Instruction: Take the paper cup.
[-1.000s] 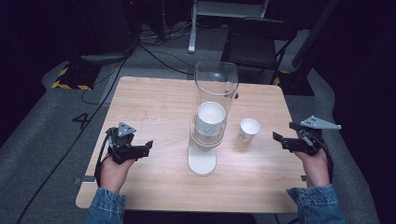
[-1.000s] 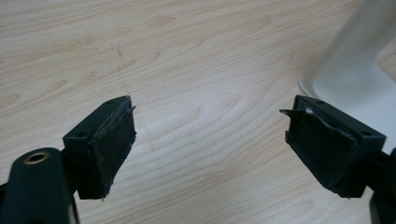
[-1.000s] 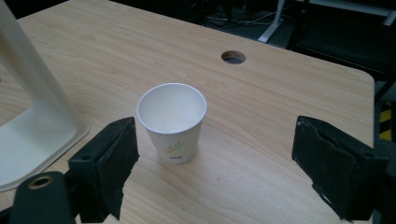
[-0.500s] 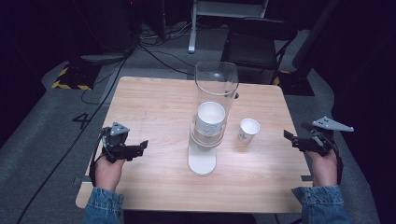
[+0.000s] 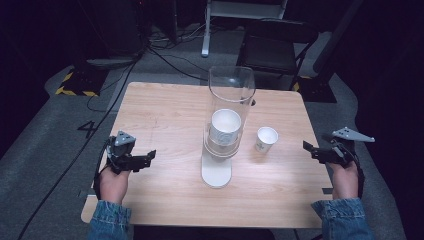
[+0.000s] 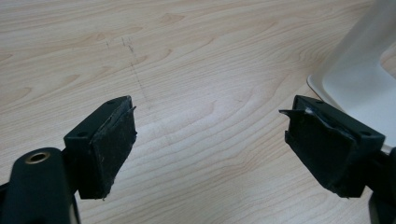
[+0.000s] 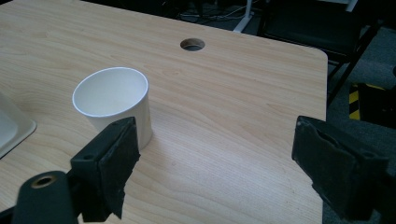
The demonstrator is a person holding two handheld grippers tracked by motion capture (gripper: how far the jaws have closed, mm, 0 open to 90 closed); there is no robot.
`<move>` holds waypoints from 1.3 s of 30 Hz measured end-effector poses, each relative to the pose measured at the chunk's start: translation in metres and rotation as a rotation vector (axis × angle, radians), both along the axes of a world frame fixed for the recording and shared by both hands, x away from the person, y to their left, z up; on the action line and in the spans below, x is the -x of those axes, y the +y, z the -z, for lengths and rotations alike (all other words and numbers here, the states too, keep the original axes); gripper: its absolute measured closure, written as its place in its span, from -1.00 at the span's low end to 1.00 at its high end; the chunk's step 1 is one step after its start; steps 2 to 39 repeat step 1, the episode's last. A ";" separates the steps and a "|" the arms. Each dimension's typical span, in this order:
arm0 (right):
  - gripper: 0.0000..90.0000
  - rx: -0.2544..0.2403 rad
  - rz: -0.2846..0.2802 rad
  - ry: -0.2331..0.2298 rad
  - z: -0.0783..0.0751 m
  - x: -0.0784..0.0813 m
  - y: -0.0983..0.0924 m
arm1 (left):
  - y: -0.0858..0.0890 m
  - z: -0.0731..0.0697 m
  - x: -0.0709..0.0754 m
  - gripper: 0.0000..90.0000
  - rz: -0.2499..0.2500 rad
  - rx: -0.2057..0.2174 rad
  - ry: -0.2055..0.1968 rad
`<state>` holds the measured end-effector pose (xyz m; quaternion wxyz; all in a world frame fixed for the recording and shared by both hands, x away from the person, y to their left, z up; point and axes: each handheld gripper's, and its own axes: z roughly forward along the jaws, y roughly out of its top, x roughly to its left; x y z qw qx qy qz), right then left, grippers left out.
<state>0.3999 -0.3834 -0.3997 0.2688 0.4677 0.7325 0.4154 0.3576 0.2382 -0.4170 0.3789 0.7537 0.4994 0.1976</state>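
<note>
While both the left gripper [image 5: 142, 159] and right gripper [image 5: 316, 152] sit released and empty, a careless reach could topple the paper cup [image 5: 266, 138].

My sleeves [image 5: 109, 221] are blue denim. Each black hand-held gripper, left [image 5: 134, 160] and right [image 5: 320, 152], carries a grey three-cornered plate [image 5: 353, 134]; the pads [image 6: 112, 144] look worn.

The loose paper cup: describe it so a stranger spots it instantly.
Find the tall clear tube standing mid-table. Just right of it, a small white paper cup stands upright and empty on the bare wood. Unlike the other cup, it sits outside the tube.
</note>
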 end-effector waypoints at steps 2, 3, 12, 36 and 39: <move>-0.66 0.000 0.000 0.000 0.000 0.000 0.000 | 0.000 0.000 0.000 -0.64 0.000 0.000 0.000; -0.66 0.000 0.000 0.000 0.000 0.000 0.000 | 0.000 0.000 0.000 -0.64 0.000 0.000 0.000; -0.66 0.000 0.000 0.000 0.000 0.000 0.000 | 0.000 0.000 0.000 -0.64 0.000 0.000 0.000; -0.66 0.000 0.000 0.000 0.000 0.000 0.000 | 0.000 0.000 0.000 -0.64 0.000 0.000 0.000; -0.66 0.000 0.000 0.000 0.000 0.000 0.000 | 0.000 0.000 0.000 -0.64 0.000 0.000 0.000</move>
